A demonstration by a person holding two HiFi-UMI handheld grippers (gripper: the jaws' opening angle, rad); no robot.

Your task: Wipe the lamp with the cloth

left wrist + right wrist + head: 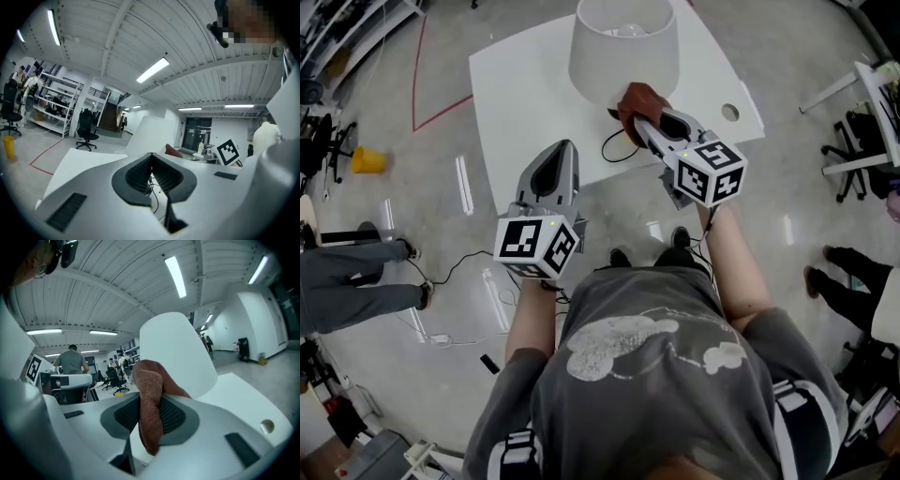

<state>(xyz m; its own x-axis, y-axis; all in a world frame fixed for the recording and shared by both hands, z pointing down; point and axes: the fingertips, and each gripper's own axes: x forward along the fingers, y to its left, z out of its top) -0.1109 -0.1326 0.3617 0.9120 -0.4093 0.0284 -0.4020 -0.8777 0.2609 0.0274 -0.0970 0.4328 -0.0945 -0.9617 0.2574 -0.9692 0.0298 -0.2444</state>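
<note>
One cloth (639, 101) — pinched in the right claw (645, 127), beside the lamp (623, 52).

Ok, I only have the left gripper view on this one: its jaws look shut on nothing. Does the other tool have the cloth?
Observer: Yes. The right tool is shut on the cloth, which hangs folded between its jaws.
Operator: Is it at the lamp?
Observer: From the head view, the cloth sits at the near rim of the lampshade; I cannot confirm contact.
Operator: And where is my left tool?
Observer: The left tool hangs over the near edge of the table, apart from the lamp.
</note>
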